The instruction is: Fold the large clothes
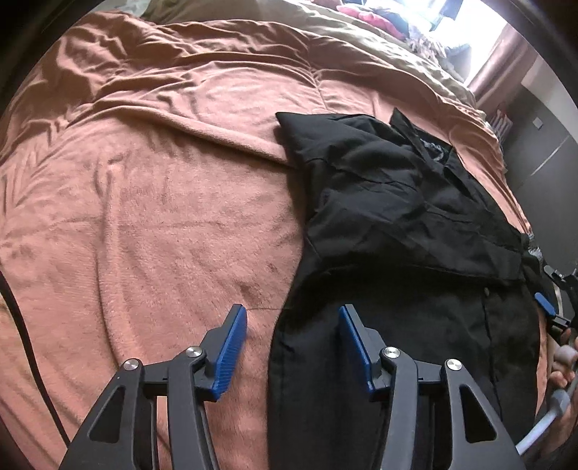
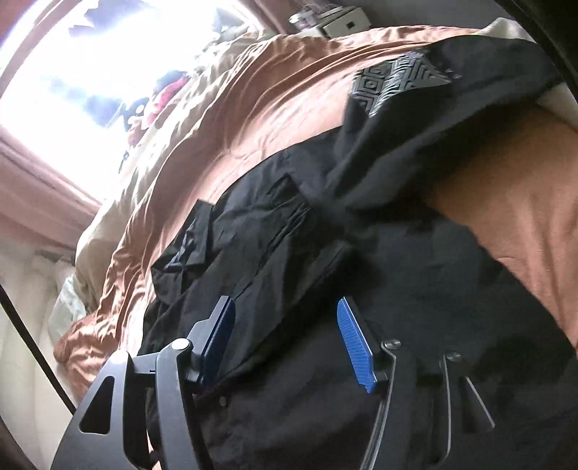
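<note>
A bed (image 1: pixel 144 217), spread with a rumpled rust-orange blanket (image 1: pixel 188 152). On the blanket, along the near right side, a black garment (image 1: pixel 397 202) partly folded, grey-patterned patch (image 2: pixel 397 81) turned up. Farther back, a tan cover (image 1: pixel 361 39) and, perhaps, a heap of colourful clothes (image 1: pixel 375 16), blurred by window glare.

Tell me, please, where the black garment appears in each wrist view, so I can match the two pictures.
Left wrist view: the black garment fills the right half, running from mid-frame down under the open left tool.
Right wrist view: it covers the centre and bottom, beneath the open right tool.
Shared landmark: the orange-brown blanket under it.
</note>
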The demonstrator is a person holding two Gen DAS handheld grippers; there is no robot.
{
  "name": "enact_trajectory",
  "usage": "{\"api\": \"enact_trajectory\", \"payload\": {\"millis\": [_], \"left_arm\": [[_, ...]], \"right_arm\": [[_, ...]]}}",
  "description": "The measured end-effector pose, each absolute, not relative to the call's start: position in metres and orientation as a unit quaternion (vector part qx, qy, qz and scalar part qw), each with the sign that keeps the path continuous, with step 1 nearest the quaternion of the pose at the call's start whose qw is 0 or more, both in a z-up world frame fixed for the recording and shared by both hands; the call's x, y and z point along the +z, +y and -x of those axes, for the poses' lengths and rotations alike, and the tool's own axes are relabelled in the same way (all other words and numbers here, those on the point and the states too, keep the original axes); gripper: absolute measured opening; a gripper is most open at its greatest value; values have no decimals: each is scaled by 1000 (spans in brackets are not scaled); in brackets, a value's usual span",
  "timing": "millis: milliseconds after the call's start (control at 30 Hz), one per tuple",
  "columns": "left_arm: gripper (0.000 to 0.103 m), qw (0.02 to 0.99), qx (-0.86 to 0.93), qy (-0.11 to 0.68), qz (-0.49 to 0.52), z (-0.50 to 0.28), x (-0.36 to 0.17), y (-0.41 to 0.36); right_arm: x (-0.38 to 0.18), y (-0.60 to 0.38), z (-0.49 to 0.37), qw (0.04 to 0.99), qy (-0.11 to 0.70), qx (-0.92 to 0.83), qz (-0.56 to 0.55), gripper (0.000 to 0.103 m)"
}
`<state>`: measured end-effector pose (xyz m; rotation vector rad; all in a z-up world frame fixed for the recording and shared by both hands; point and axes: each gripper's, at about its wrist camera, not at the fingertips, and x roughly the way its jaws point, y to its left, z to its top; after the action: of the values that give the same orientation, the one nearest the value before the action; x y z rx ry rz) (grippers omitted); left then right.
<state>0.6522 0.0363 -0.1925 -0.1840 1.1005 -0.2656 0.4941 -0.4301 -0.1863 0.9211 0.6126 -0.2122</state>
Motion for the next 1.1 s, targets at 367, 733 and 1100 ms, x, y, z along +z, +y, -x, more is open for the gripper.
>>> {"api": "enact_trajectory", "payload": {"millis": [367,733,1100], "left_arm": [[44,845,-98,516,103,-635,-179,44],[45,856,-136,491,91,-555,-105,4],[69,869,-149,459,111,-482,-45,-33]], "right_arm": [[-201,-469,-498,833,297,-90,-459,57],[-188,-499,-380,841,270,-49,-467,57],[-172,-532,-281,843,268,-27,-466,65]]}}
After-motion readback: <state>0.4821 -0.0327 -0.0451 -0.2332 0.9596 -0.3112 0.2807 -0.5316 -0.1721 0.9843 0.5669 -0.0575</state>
